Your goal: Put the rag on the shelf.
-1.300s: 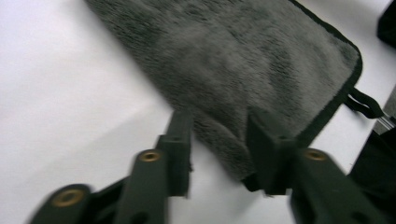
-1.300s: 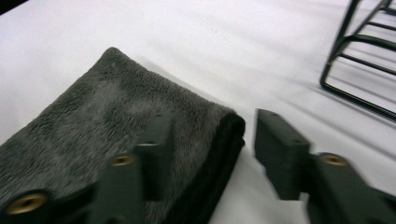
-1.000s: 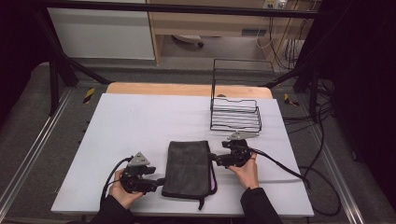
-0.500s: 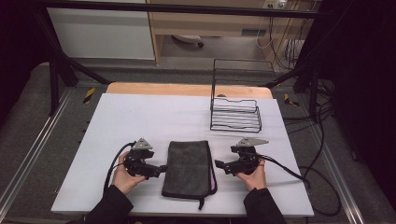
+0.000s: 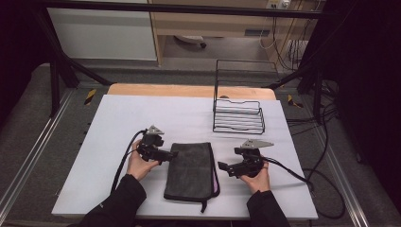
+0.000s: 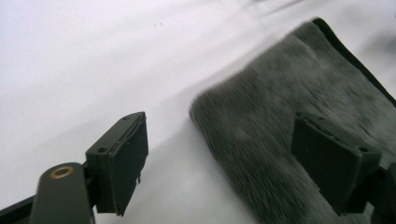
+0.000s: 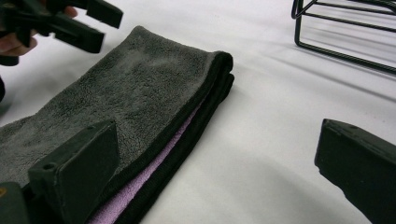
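The grey towel (image 5: 191,171) lay flat on the white table (image 5: 118,123), near its front edge, folded into a narrow rectangle with a purple inner layer showing along its right side. It sat between the 2 hands, and the wire rack (image 5: 238,115) stood well apart from it toward the back right, with nothing in it.

The left gripper (image 5: 165,154) hung at the towel's near-left corner. Its jaws had just been opening and stood apart, straddling the corner without pressing on it; in the left gripper view the towel (image 6: 289,116) ran between the pads (image 6: 125,158), untouched. The right gripper (image 5: 223,166) hovered just beside the towel's right edge, jaws wide apart over bare table, holding nothing. In the right gripper view the folded edge (image 7: 196,116) lay just in front of its left pad.

Judging from this, the folding looked largely done: the edges lined up neatly and both tools were free of the cloth. What might remain was 1 more fold, or lifting the towel into the rack. Either would need a fresh grip, since neither tool had hold of the towel.
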The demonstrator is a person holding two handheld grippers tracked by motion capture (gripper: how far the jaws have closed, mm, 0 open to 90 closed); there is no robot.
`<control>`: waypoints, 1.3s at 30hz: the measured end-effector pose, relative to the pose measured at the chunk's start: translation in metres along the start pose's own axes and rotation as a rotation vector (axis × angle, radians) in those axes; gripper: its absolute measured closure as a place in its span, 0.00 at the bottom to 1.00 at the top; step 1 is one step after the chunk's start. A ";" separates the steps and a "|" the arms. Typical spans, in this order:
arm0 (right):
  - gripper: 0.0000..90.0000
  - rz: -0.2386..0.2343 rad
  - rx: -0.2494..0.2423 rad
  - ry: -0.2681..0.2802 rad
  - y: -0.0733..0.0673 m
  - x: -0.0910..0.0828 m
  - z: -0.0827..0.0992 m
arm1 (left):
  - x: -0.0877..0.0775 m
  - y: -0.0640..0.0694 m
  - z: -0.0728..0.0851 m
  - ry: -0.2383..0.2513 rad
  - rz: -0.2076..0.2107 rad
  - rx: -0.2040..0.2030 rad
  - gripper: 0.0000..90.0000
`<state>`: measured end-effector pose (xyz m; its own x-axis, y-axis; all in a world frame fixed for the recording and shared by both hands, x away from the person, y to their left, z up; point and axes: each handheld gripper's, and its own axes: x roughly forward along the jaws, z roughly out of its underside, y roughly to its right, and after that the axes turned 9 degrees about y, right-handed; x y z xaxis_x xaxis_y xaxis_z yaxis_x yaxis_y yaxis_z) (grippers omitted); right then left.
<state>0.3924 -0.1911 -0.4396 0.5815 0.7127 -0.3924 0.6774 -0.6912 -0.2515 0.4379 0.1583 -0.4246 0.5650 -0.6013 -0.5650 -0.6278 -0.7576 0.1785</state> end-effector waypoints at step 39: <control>0.01 0.028 -0.018 -0.039 -0.008 0.014 -0.007 | 0.026 -0.004 0.005 -0.085 0.038 -0.122 0.82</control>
<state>0.3983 -0.1747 -0.4367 0.5828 0.6876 -0.4331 0.6691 -0.7085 -0.2244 0.4520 0.1471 -0.4442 0.4912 -0.6108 -0.6211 -0.5752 -0.7629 0.2953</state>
